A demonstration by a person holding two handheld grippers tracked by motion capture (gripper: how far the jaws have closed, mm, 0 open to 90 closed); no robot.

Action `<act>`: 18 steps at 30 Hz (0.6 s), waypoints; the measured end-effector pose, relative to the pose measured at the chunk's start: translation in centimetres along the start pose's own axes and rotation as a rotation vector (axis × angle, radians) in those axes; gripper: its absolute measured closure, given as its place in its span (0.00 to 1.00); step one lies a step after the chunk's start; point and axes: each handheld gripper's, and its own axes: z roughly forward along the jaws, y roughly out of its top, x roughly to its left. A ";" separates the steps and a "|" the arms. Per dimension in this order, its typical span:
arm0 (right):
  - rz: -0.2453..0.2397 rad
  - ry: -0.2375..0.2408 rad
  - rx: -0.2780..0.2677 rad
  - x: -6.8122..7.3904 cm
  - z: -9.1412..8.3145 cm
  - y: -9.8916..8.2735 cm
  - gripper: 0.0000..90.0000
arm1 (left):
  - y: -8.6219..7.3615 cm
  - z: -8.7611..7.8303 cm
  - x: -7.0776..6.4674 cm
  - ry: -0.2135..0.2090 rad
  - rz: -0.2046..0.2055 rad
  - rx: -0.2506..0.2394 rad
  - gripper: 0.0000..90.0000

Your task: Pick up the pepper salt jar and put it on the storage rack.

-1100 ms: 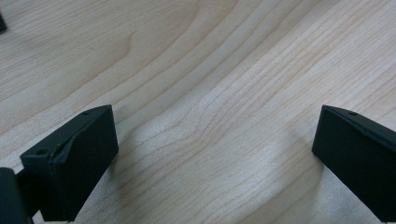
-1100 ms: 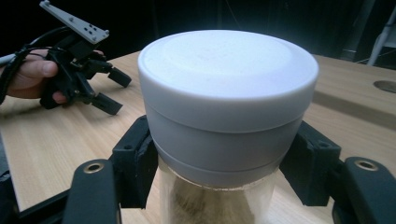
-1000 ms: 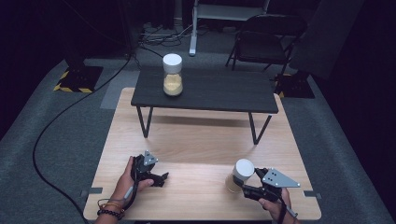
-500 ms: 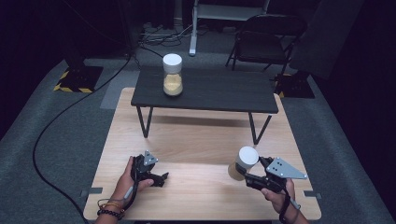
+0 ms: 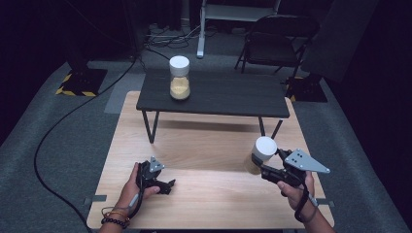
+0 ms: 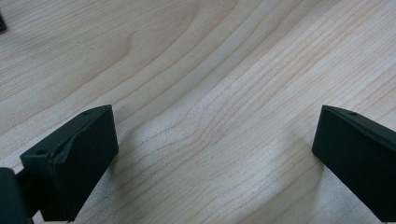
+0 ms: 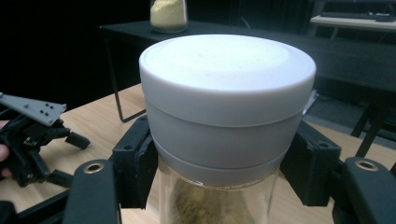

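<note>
1. Jar [image 7: 227, 121] with a white lid sat clamped between the two black jaws of the right gripper [image 5: 265, 167], the pads pressing on the glass just under the lid's lower rim; gripping below that rim probably kept the jar from slipping down.
2. Seen from above, the jar stood roughly upright just ahead of the right hand [image 5: 294, 187] and off the wooden table [image 5: 209, 145], with its shadow on the wood beneath; keeping it upright would have kept the brownish powder inside settled.
3. Beyond the held jar, well apart from the right gripper, a second jar [image 5: 179, 77] with the same white lid and yellow filling stood on the black side table [image 5: 218, 94]. My reading is that the held jar was being carried toward that raised surface, which would explain the lift clear of the wood.
4. The left gripper [image 5: 163, 184] rested low on the wooden table, well to the side of the right one, with its jaws wide apart and nothing but bare wood grain between them in the left gripper view. It seemed parked there to stay out of the way.
5. The left hand [image 5: 136, 182] held that gripper flat on the wood, its cable [image 5: 58, 136] trailing off the table's edge toward the floor.
6. Next concern, as I judge it: the jar would have to clear the black table's edge before being set down.
</note>
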 end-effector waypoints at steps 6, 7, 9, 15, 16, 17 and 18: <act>0.005 -0.025 0.000 -0.3 0.3 1.1 0.39 | 0.0 0.0 0.0 0.000 0.001 0.001 0.00; 0.007 -0.029 0.001 -0.3 0.3 1.3 0.39 | 0.0 0.0 0.0 0.000 0.001 0.001 0.00; 0.011 -0.032 0.002 -0.4 0.4 1.7 0.39 | 0.0 0.0 0.0 0.000 0.001 0.001 0.00; 0.014 -0.053 -0.002 -0.4 0.5 2.9 0.39 | 0.0 0.0 0.0 0.000 0.000 0.001 0.00; 0.011 -0.057 -0.001 -0.4 0.6 3.1 0.39 | 0.0 0.0 0.0 0.000 0.000 0.001 0.00; 0.011 -0.059 0.000 -0.5 0.6 3.3 0.39 | 0.0 0.0 0.0 0.000 0.000 0.001 0.00; 0.011 -0.059 0.000 -0.5 0.6 3.6 0.39 | 0.0 0.0 0.0 0.000 0.000 0.001 0.00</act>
